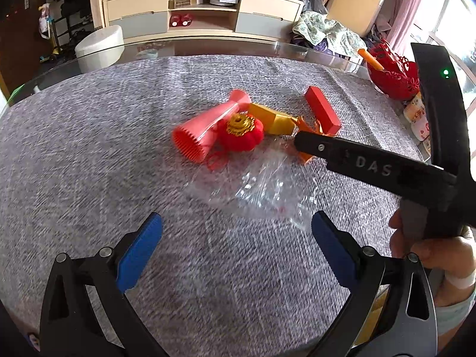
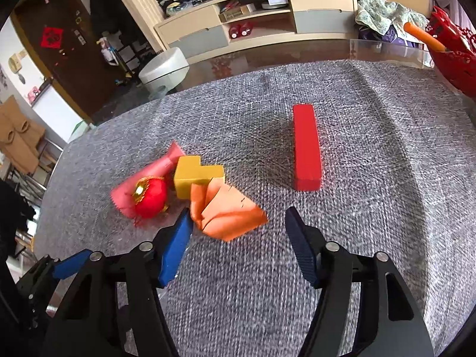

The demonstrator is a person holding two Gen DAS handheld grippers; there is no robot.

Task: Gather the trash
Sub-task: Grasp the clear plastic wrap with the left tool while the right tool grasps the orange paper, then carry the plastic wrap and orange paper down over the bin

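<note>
So the setup is a table with a grey cloth (image 2: 357, 238) spread over it, and all the stuff sits in one little heap near the middle, which makes sense if the point is to sort trash from keepers. The trash, as I read it, is the crumpled clear plastic wrap (image 1: 261, 184) and the torn orange paper (image 2: 229, 214); the rest looks more like toys: a pink cone-shaped thing (image 1: 205, 131) lying on its side, a small red lantern ornament (image 1: 241, 132) leaning on it, a yellow block (image 2: 196, 175) touching the paper's far edge, and a long red block (image 2: 306, 148) lying apart to the right. There's a red basket (image 1: 392, 74) at the far right edge of the table, maybe where things go, but I can't say for sure. Now the tongs. The left gripper (image 1: 238, 238) is spread wide with nothing between its blue pads, hanging just short of the plastic wrap, so I'd guess that's its target. The right gripper (image 2: 238, 238) is partway open, angled down at the orange paper; its left pad (image 2: 178, 244) is right at the paper's near left edge, and the other pad is clear of it on the right. It isn't pinching anything yet. From the left camera its black finger covers part of the paper, held by a hand (image 1: 440, 253) at the right.
</note>
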